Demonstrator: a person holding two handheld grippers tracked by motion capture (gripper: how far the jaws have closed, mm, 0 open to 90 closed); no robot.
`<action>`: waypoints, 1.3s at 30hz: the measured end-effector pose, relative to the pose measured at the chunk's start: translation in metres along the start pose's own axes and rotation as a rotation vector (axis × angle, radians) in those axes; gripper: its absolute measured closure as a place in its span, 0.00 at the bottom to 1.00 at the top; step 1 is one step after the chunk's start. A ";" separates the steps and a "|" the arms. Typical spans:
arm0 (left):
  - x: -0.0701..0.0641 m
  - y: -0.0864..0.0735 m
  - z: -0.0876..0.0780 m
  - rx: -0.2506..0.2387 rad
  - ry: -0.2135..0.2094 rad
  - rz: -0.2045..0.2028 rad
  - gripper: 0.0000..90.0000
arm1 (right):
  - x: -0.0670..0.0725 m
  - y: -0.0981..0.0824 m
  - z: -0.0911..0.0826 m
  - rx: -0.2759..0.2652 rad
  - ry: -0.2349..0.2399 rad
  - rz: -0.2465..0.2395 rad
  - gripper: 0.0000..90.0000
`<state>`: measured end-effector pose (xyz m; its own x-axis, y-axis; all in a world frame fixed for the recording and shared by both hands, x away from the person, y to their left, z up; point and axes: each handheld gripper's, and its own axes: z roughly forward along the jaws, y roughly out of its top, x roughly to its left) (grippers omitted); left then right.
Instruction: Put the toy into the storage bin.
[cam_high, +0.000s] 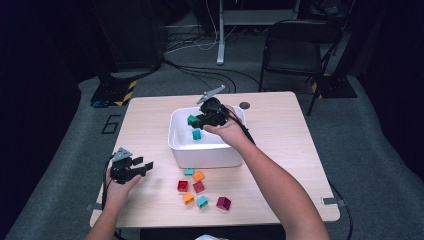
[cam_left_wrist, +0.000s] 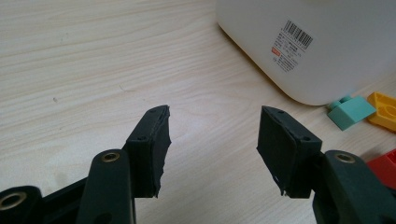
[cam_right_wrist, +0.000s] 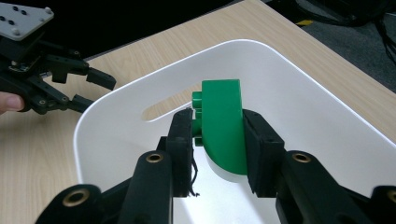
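My right gripper (cam_high: 196, 120) hangs over the white bin (cam_high: 176, 142), shut on a green block (cam_high: 191, 119). In the right gripper view the green block (cam_right_wrist: 220, 100) sits upright between the pads, studs toward the left pad, above the bin's inside (cam_right_wrist: 299, 93). A teal block (cam_high: 196, 135) lies in the bin. My left gripper (cam_high: 145, 167) rests on the table left of the bin, open with nothing between its jaws (cam_left_wrist: 215, 114). It also shows far off in the right gripper view (cam_right_wrist: 95, 92).
Several loose blocks lie in front of the bin: teal (cam_high: 188, 171), orange (cam_high: 199, 175), red (cam_high: 182, 186), maroon (cam_high: 223, 203) and others. The left gripper view shows the bin's labelled wall (cam_left_wrist: 327, 46) and a teal block (cam_left_wrist: 351, 112). A chair (cam_high: 295, 50) stands beyond the table.
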<state>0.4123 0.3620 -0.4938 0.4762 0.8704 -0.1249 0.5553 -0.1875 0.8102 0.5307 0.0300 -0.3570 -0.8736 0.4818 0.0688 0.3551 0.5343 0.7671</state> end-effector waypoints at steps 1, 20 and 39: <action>0.000 0.001 0.000 0.009 -0.004 0.003 0.48 | -0.004 0.000 0.004 -0.006 -0.002 -0.009 0.74; 0.000 0.001 0.002 0.013 -0.009 0.005 0.48 | -0.022 -0.018 0.033 0.104 -0.043 -0.001 0.73; 0.000 0.001 0.004 0.015 -0.009 0.004 0.48 | -0.009 -0.012 0.016 0.075 -0.036 0.018 0.63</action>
<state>0.4155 0.3599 -0.4949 0.4847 0.8654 -0.1272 0.5635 -0.1978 0.8021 0.5393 0.0306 -0.3769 -0.8547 0.5159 0.0577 0.3956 0.5755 0.7158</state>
